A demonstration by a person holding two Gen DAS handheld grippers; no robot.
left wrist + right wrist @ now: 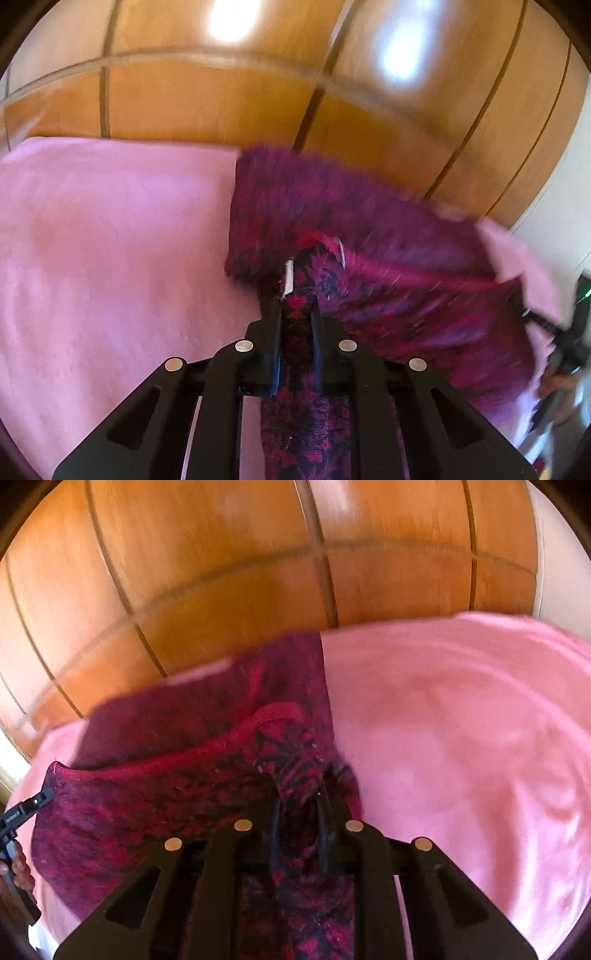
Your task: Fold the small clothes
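A small magenta garment with a dark floral pattern [388, 266] is held up above a pink blanket [110, 258]. My left gripper [295, 314] is shut on one edge of the garment, near a white label [288, 277]. My right gripper [299, 805] is shut on the garment's other edge [184, 775]. The cloth is stretched between the two grippers and part of it hangs down. The right gripper shows at the right edge of the left wrist view [569, 332]. The left gripper shows at the left edge of the right wrist view [26, 808].
The pink blanket [461, 757] covers the surface under both grippers. Wooden wardrobe doors [221, 103] stand behind it. They also fill the top of the right wrist view [221, 572]. A white wall [561, 572] is at the far right.
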